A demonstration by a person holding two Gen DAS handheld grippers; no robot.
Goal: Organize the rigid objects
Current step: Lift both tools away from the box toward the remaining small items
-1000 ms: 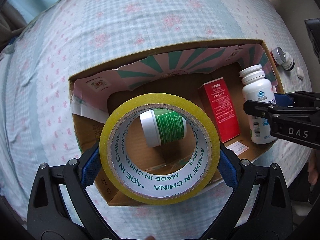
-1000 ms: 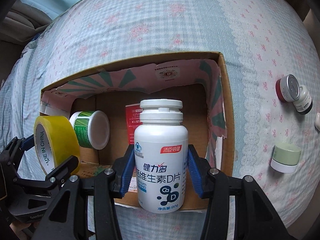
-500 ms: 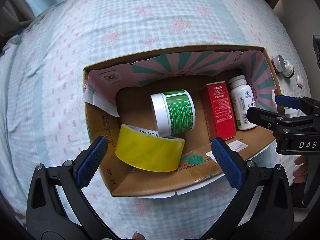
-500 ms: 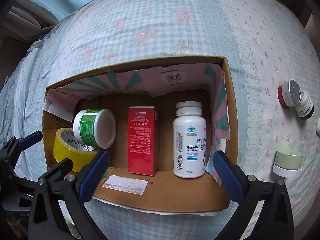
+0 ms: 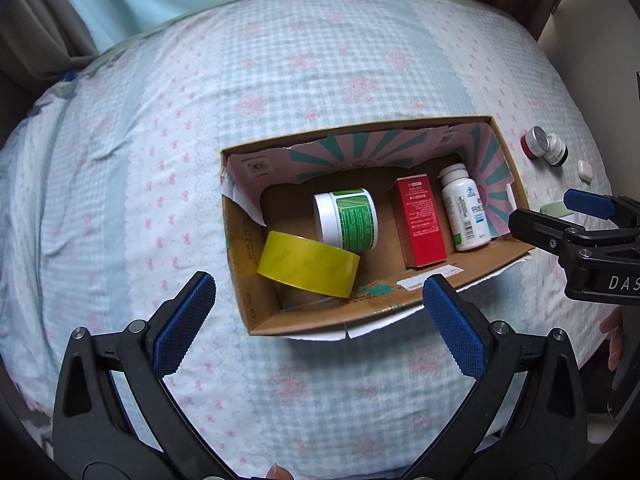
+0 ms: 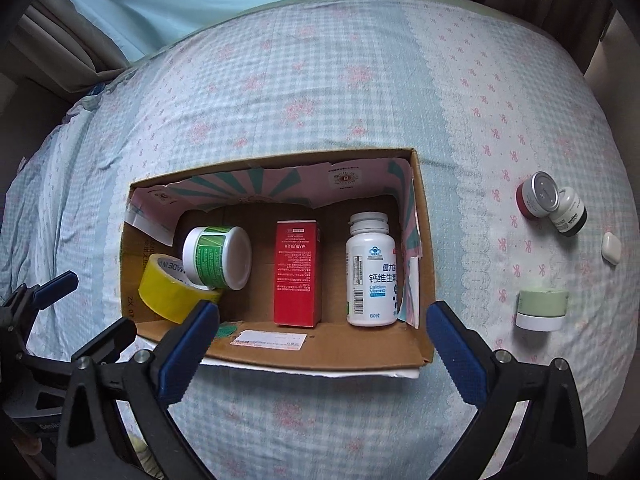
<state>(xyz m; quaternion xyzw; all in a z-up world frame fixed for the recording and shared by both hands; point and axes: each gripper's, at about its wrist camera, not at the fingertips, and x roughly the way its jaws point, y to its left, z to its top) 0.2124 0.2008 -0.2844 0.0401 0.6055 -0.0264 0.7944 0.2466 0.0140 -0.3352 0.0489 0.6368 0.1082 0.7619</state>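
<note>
A cardboard box [image 5: 256,304] [image 6: 424,240] lies on the bed. In it are a yellow tape roll [image 5: 308,264] [image 6: 168,292], a green-labelled white jar [image 5: 348,220] [image 6: 216,256] on its side, a red carton [image 5: 420,220] [image 6: 296,272] and a white pill bottle [image 5: 464,212] [image 6: 370,268]. My left gripper [image 5: 316,308] is open and empty, above the box's near left side. My right gripper [image 6: 320,324] is open and empty, above the box's near edge; it also shows at the right of the left wrist view [image 5: 560,216].
On the checked bedspread [image 6: 320,80] right of the box lie a red jar with a silver lid [image 6: 536,200], a small white-and-black jar [image 6: 570,216], a small white case [image 6: 611,248] and a pale green jar [image 6: 542,308]. Curtains hang at the back.
Both grippers opened and pulled back and up from the box. The tape roll left the left gripper and the pill bottle left the right gripper; both now rest in the box.
</note>
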